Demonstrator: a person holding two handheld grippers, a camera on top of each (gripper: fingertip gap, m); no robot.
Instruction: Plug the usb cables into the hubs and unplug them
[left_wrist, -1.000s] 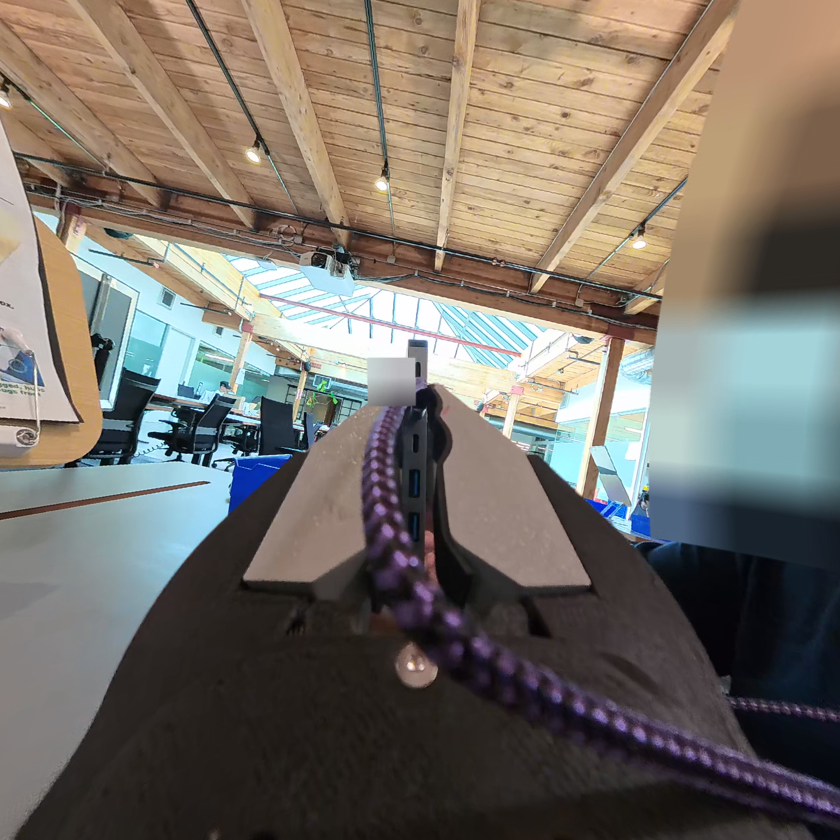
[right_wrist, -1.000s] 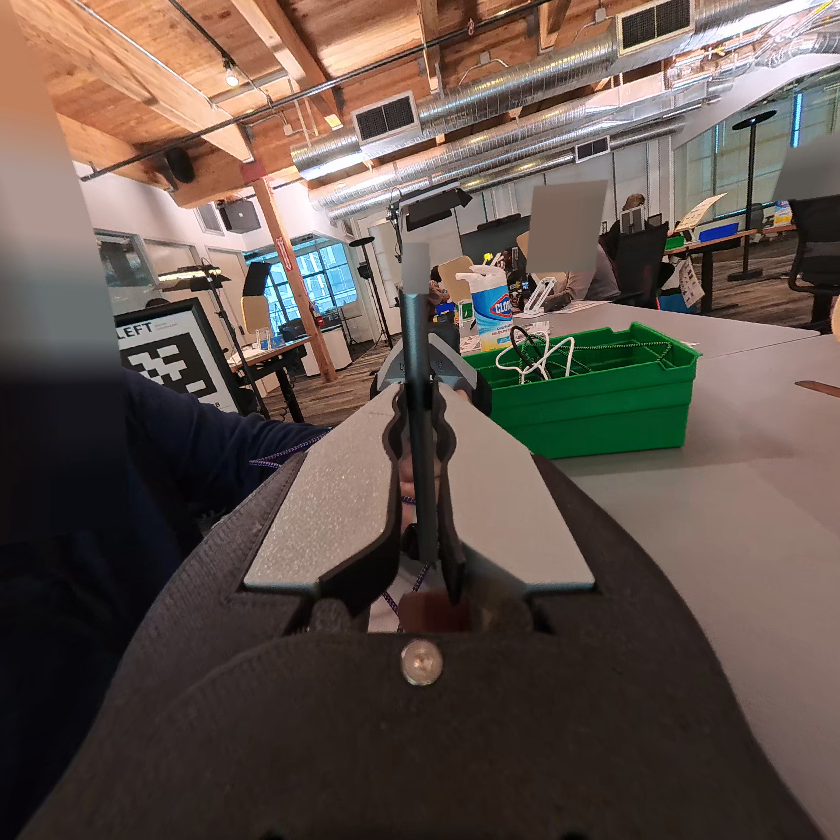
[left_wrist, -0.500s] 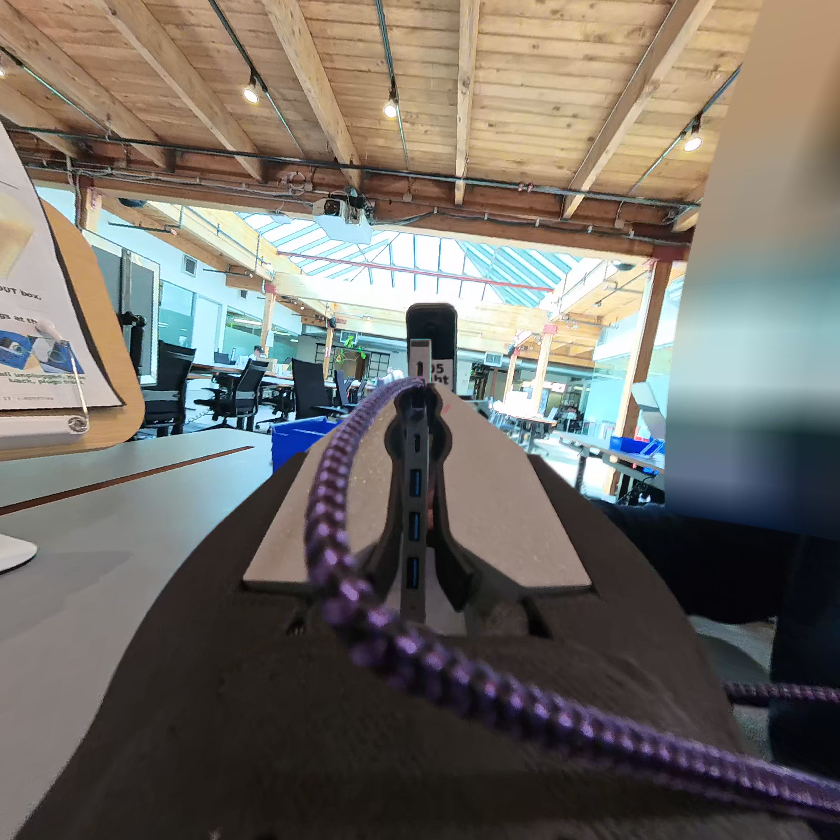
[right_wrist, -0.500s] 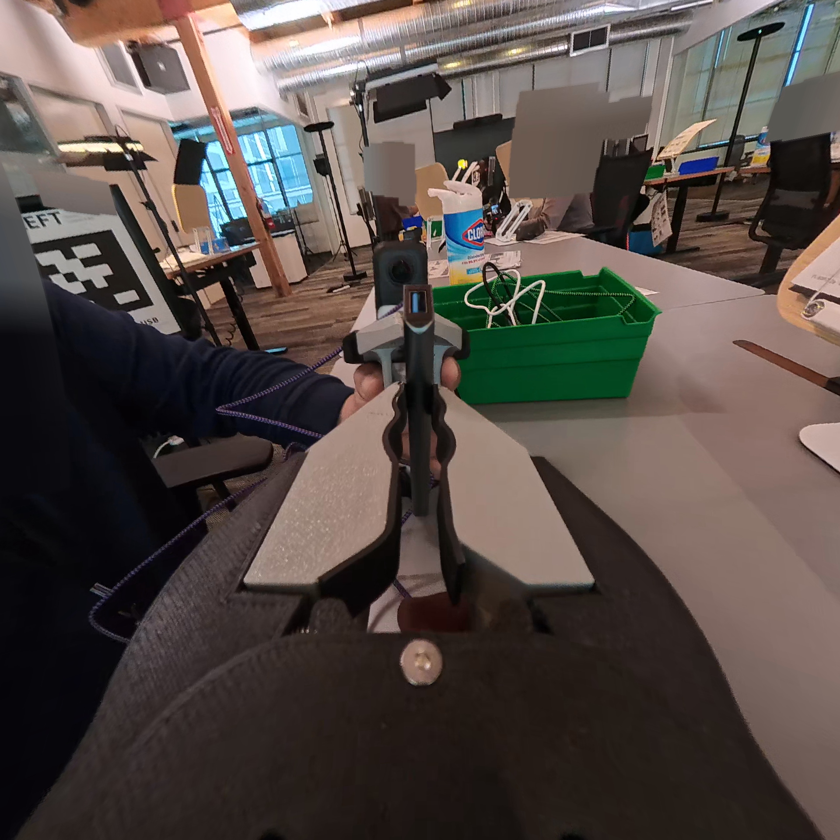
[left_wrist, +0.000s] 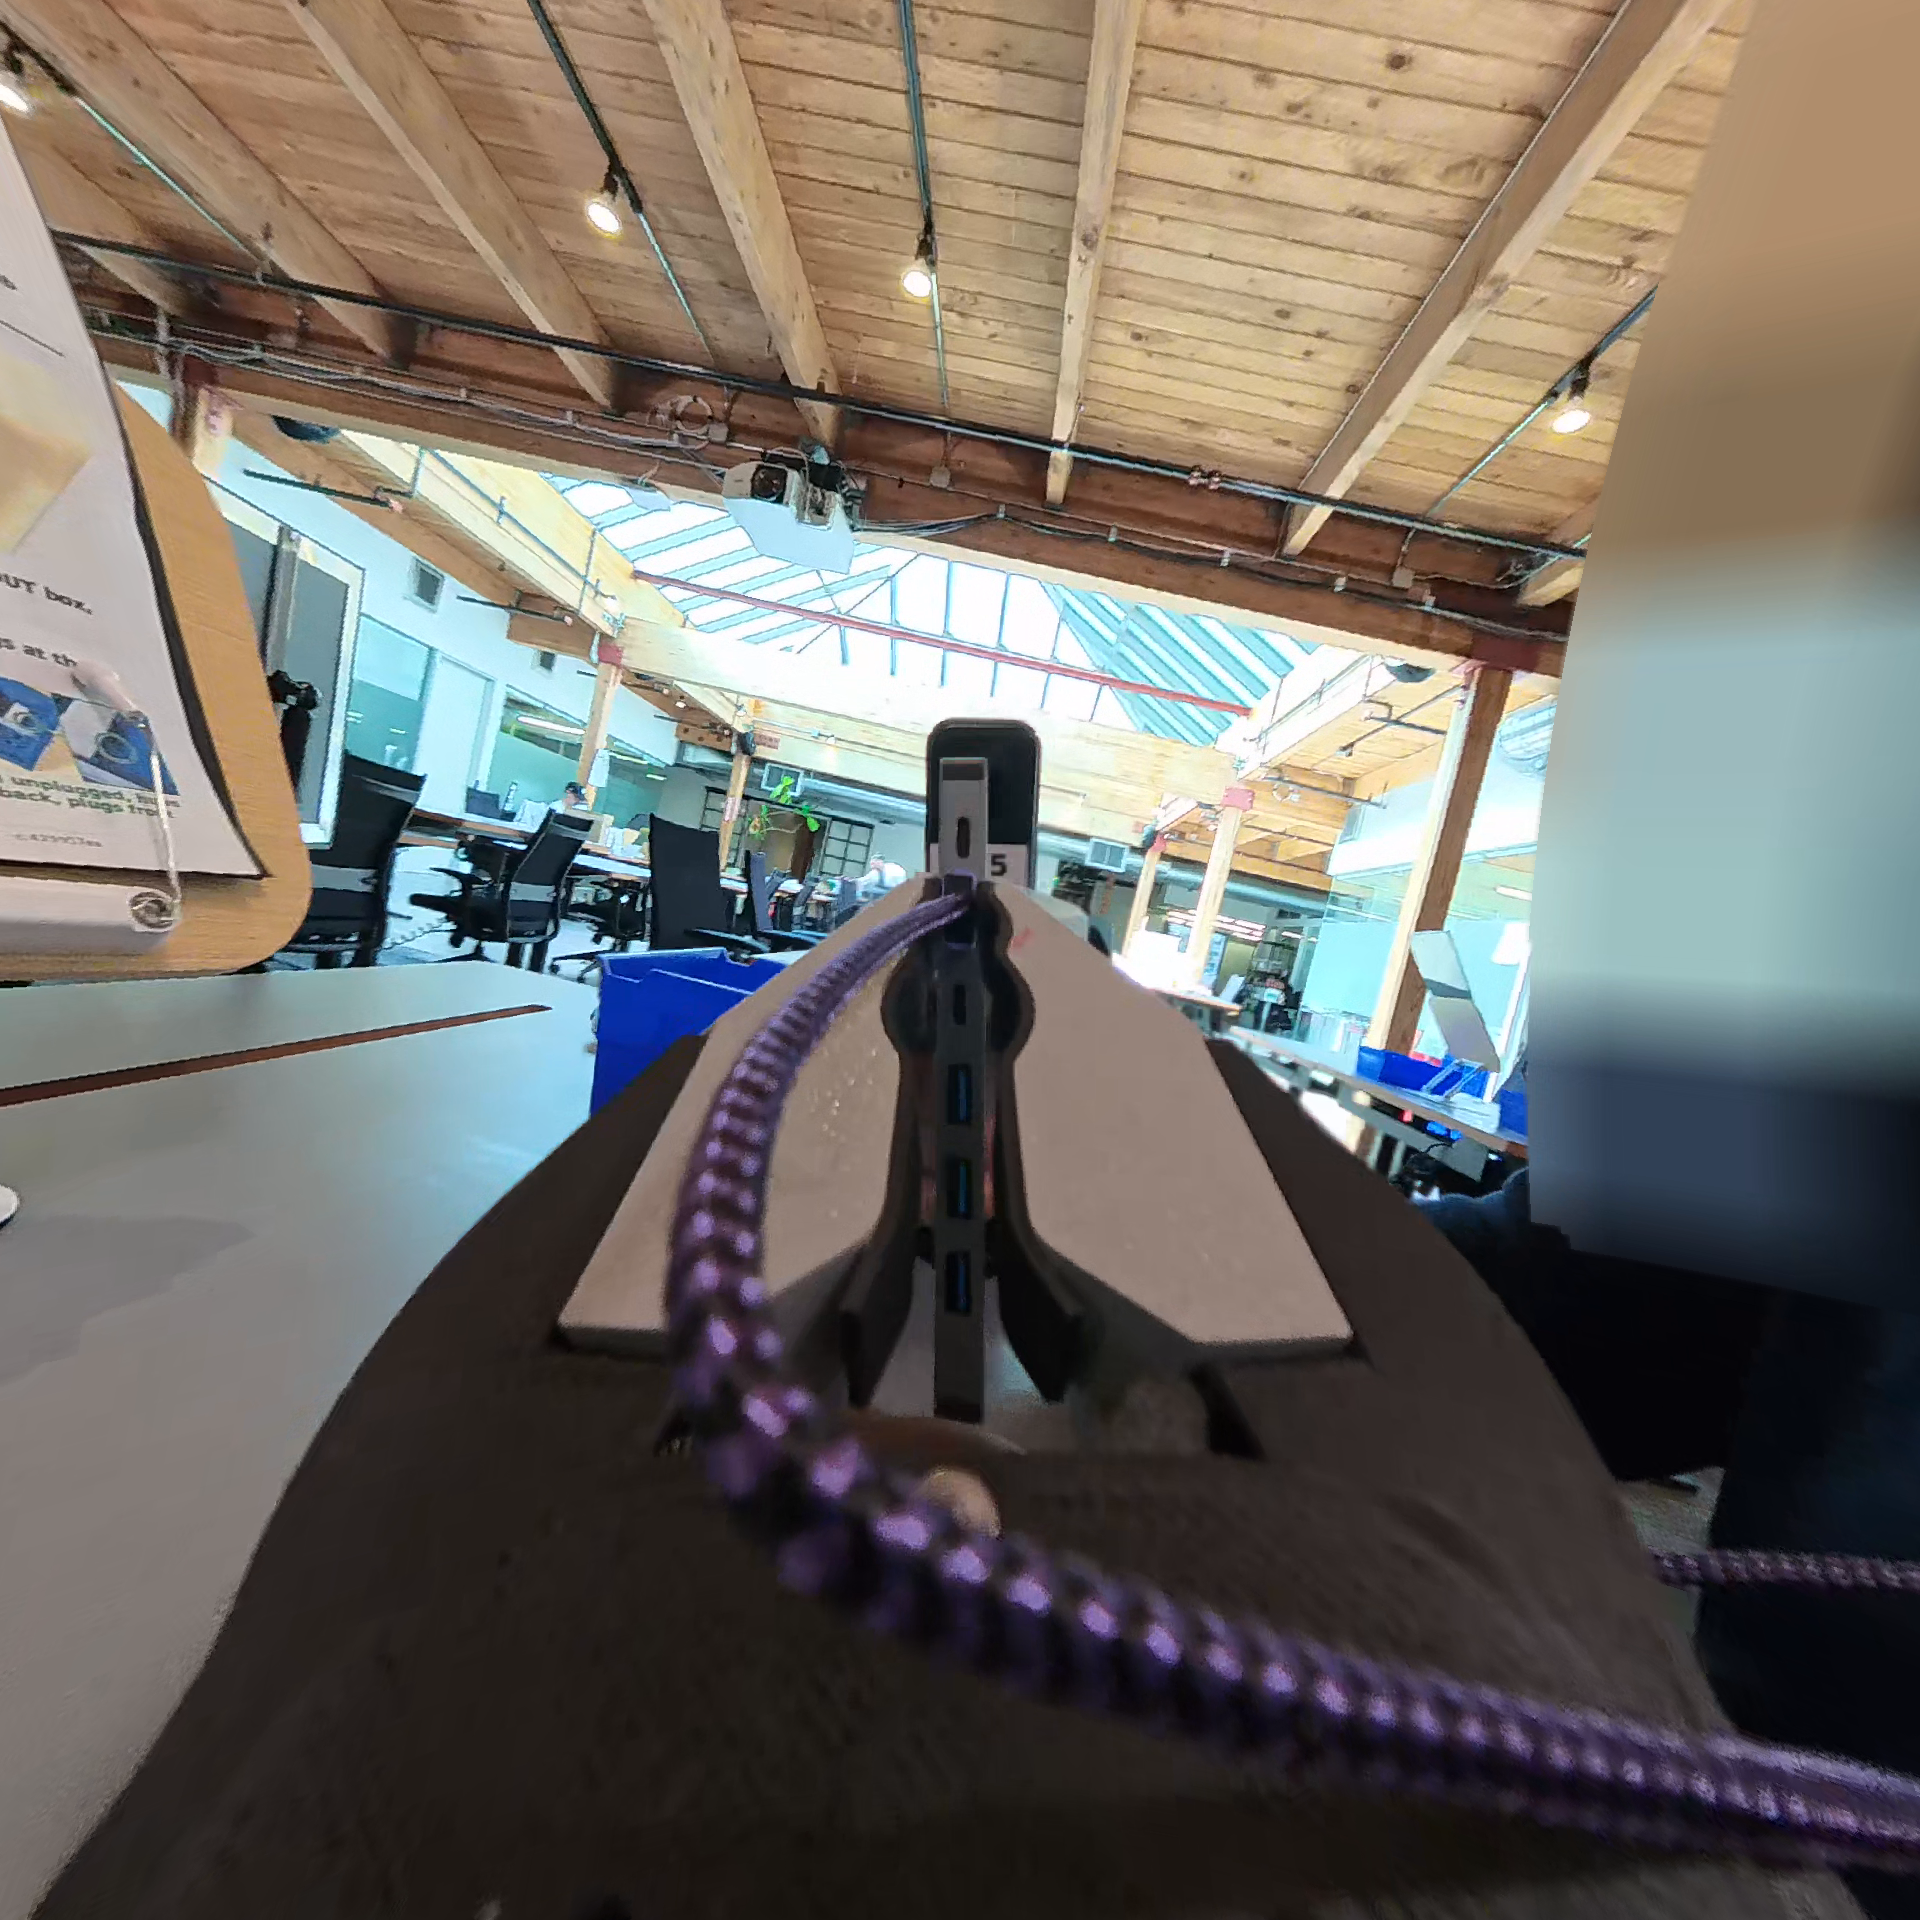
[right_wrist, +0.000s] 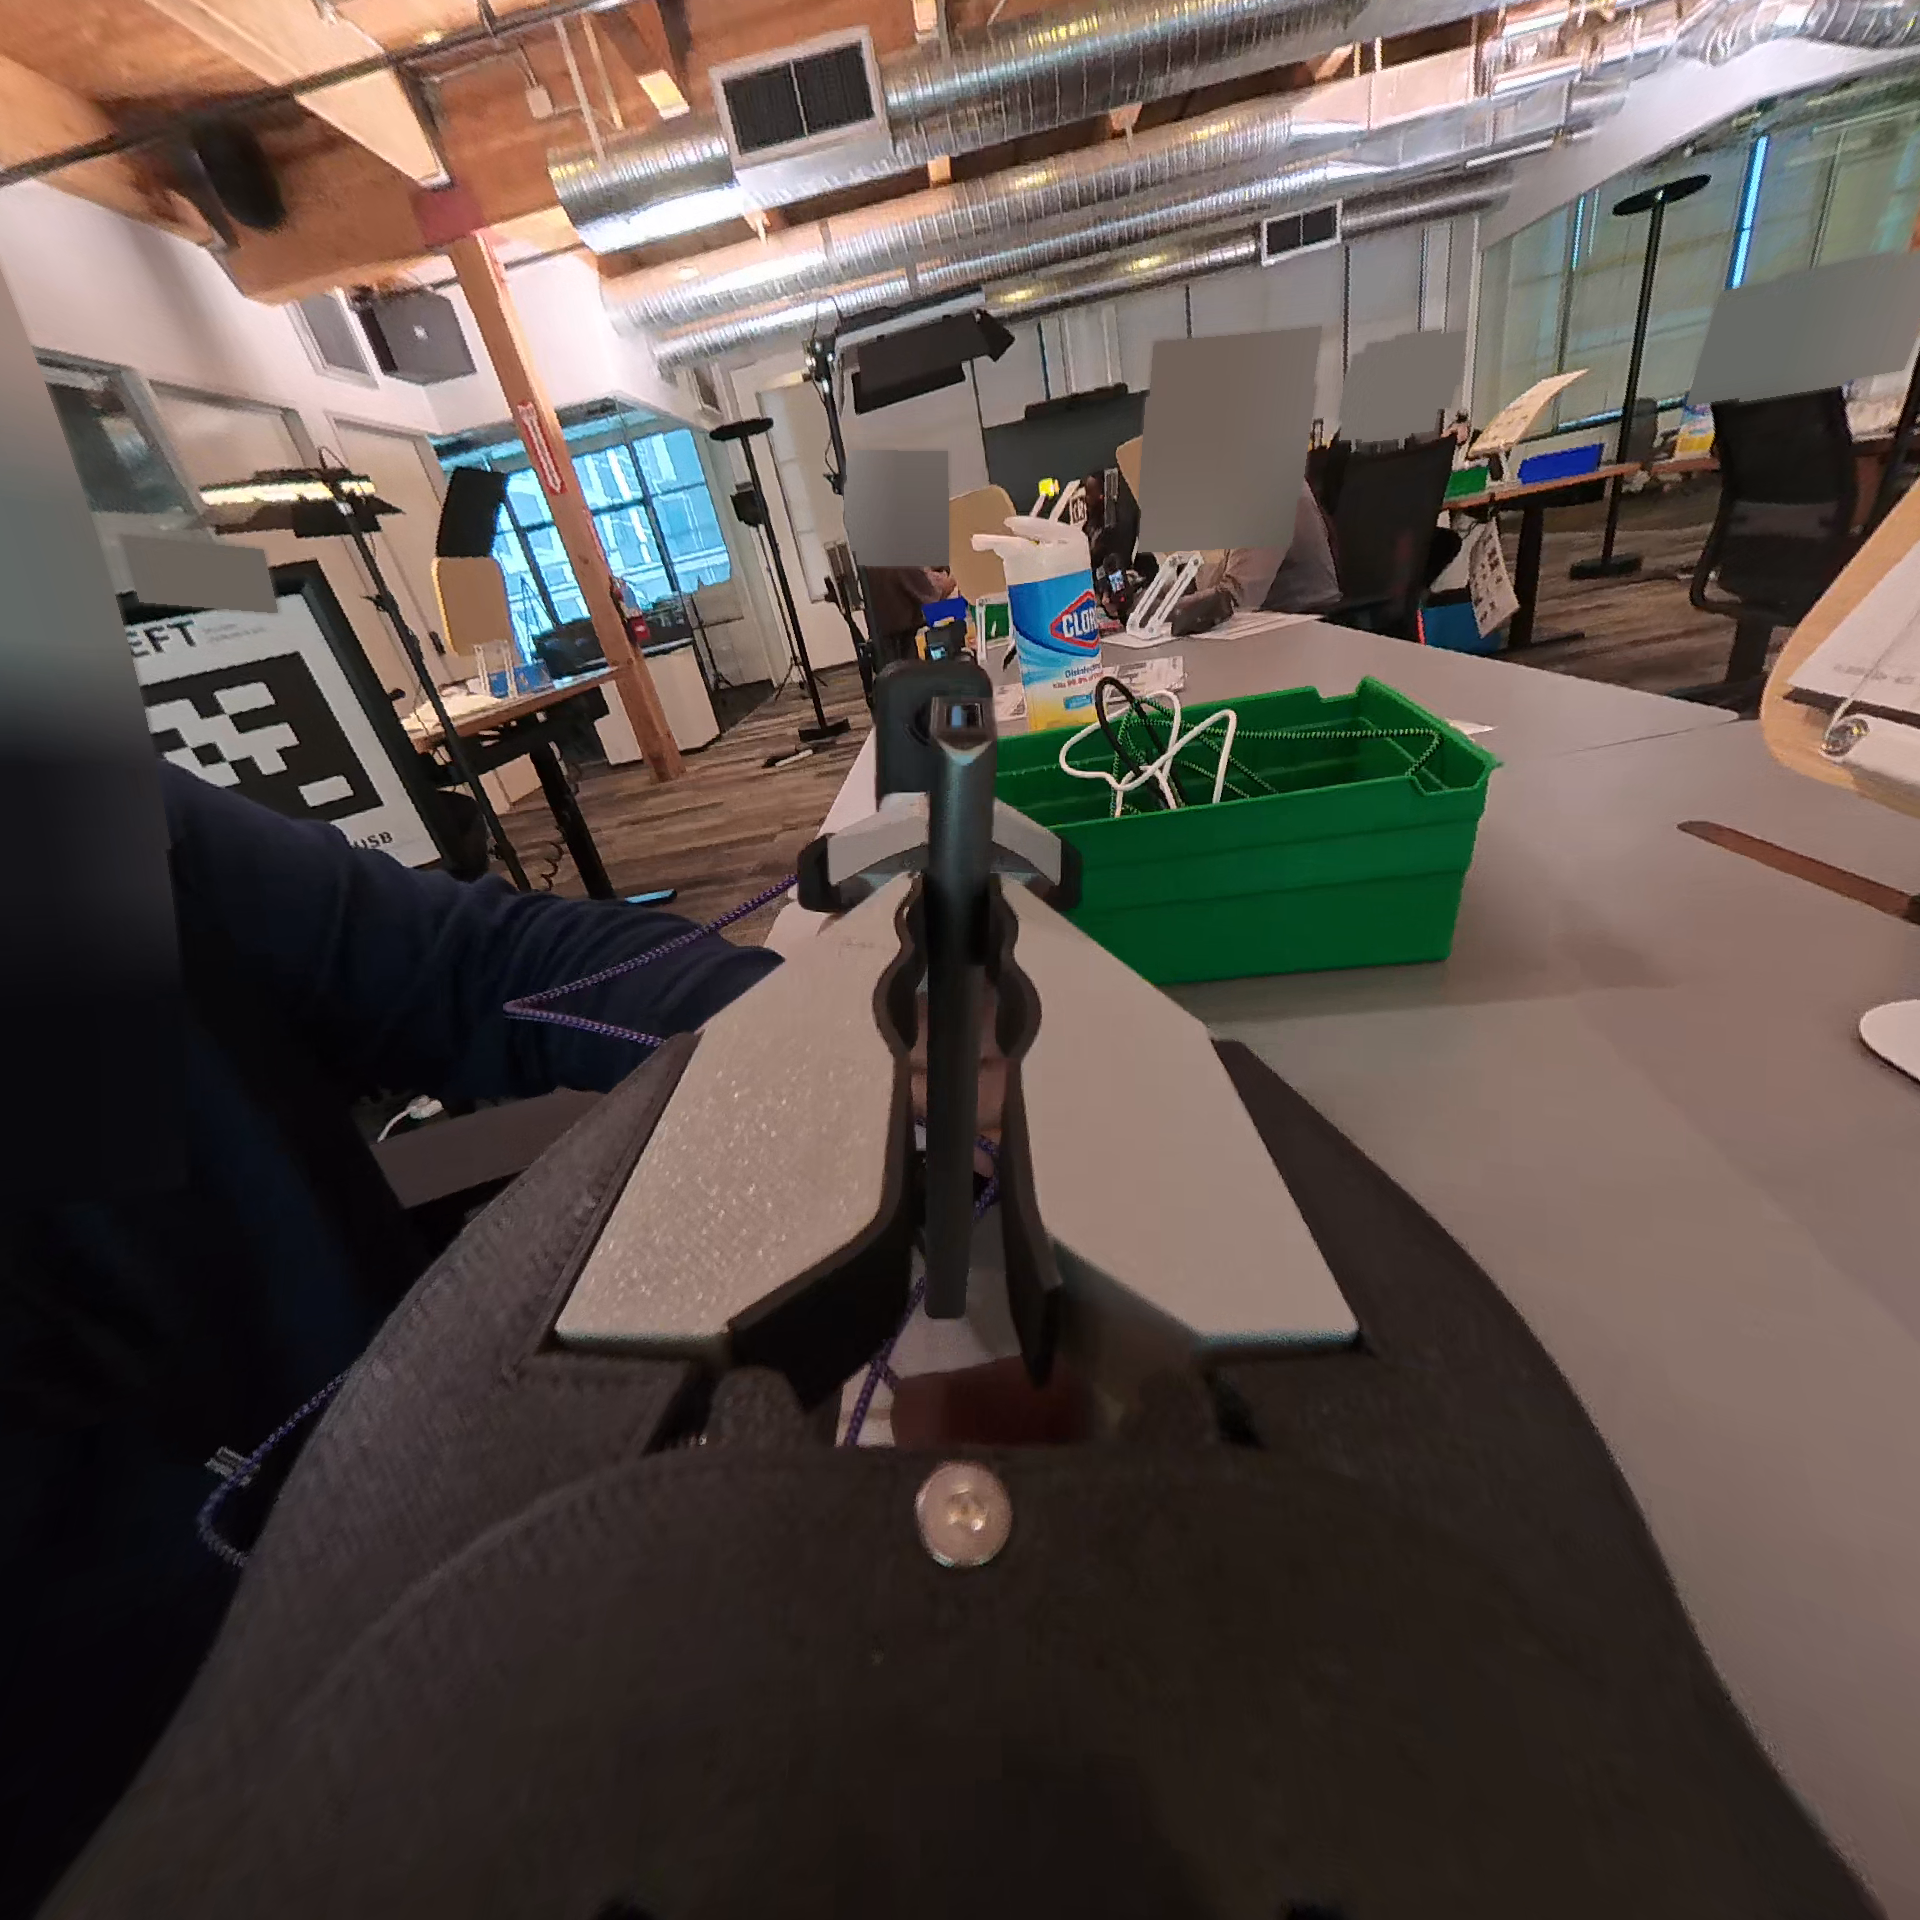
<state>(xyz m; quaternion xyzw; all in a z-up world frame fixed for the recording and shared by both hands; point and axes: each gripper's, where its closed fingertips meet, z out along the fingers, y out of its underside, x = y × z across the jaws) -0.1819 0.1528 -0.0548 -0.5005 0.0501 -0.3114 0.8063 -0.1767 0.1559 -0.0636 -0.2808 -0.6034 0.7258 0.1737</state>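
Observation:
A slim silver hub (left_wrist: 958, 1195) with blue ports stands edge-on between my left gripper's (left_wrist: 961, 914) fingers, which are shut on it. A purple braided cable (left_wrist: 727, 1195) is plugged into the hub near the fingertips and arches back over the left finger. In the right wrist view the hub (right_wrist: 951, 1091) looks dark grey. My right gripper (right_wrist: 956, 914) is shut on it from the opposite end. The left gripper (right_wrist: 935, 862) faces it, clamped on the hub's far part. The purple cable (right_wrist: 613, 977) trails over a dark sleeve.
A green bin (right_wrist: 1299, 883) holding white and dark cables (right_wrist: 1143, 758) stands on the grey table (right_wrist: 1558, 1143), with a wipes canister (right_wrist: 1055, 634) behind it. A clipboard stand (left_wrist: 125, 727) is at the left, a blue bin (left_wrist: 665, 1008) beyond. A person's sleeve (right_wrist: 364, 966) is at the left. Left and right tips are no more than a few centimetres apart.
Both views have tilted down from the ceiling towards the table. The purple cable has shifted from the middle of the left gripper to arch over its left finger. Both grippers stay shut on the hub.

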